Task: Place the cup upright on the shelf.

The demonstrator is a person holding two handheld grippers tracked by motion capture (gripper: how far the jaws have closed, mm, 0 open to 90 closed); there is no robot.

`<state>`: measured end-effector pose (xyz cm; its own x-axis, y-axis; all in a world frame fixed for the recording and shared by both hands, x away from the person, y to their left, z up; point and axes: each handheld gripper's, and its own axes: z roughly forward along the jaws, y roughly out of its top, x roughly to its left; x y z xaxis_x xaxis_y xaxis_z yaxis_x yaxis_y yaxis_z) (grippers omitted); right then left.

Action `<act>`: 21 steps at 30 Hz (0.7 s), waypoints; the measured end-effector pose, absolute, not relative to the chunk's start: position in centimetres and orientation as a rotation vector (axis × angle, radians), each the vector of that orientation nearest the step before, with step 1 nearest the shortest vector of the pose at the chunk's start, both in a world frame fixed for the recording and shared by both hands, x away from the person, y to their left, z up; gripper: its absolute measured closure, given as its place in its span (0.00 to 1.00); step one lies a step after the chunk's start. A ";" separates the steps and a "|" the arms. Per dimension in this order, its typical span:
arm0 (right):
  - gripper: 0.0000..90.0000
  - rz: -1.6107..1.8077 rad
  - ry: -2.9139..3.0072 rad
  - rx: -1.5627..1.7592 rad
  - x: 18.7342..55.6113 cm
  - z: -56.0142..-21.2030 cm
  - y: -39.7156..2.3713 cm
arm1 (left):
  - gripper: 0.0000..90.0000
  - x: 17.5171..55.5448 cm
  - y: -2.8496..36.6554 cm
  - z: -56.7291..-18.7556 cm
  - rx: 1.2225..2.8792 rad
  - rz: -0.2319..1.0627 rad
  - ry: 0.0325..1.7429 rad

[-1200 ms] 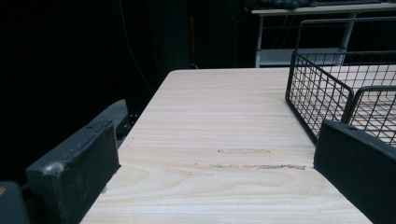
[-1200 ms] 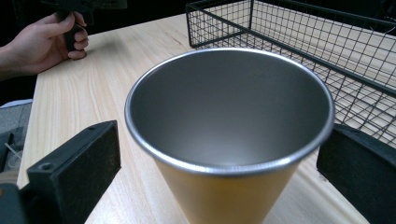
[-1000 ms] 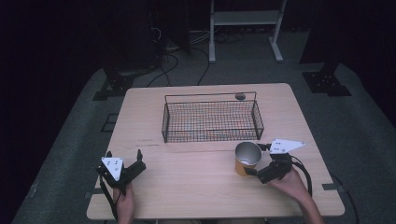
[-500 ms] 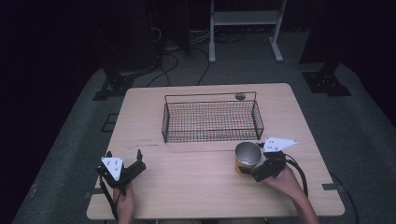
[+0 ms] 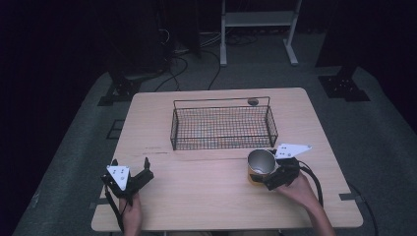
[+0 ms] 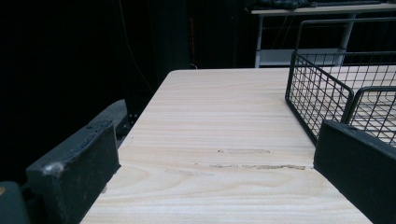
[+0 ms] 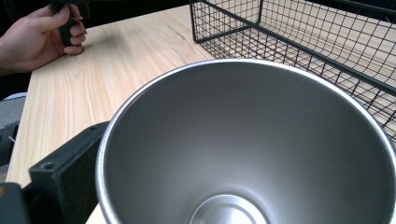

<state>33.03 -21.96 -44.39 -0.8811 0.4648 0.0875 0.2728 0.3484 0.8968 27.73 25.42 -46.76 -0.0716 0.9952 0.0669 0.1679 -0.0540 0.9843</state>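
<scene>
Nearest the person, the right tongs [image 5: 265, 178] grasp one steel cup [image 5: 261, 162], upright at the counter's [image 5: 206, 196] front right, just in front of the wire basket [image 5: 222, 127]. The left tongs [image 5: 138, 174] sit released at the front left, holding nothing. The grip looks to be on the cup's smooth wall, so I judge it could slip or tip on lifting, or catch the basket rim going in. Count: one cup, one basket, and one small dark round object [image 5: 253, 102] behind it.
</scene>
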 end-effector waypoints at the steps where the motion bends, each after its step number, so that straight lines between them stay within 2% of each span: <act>1: 0.03 1.558 2.425 0.671 33.1 -44.4 -22.0 | 0.00 27.7 25.4 -46.8 1.340 1.229 1.361; 9: 0.09 1.557 2.420 0.664 33.1 -44.2 -21.9 | 0.00 27.7 25.4 -46.8 1.342 1.229 1.360; 21: 0.10 1.544 2.429 0.667 33.2 -44.1 -22.1 | 0.00 27.7 25.4 -46.8 1.341 1.229 1.361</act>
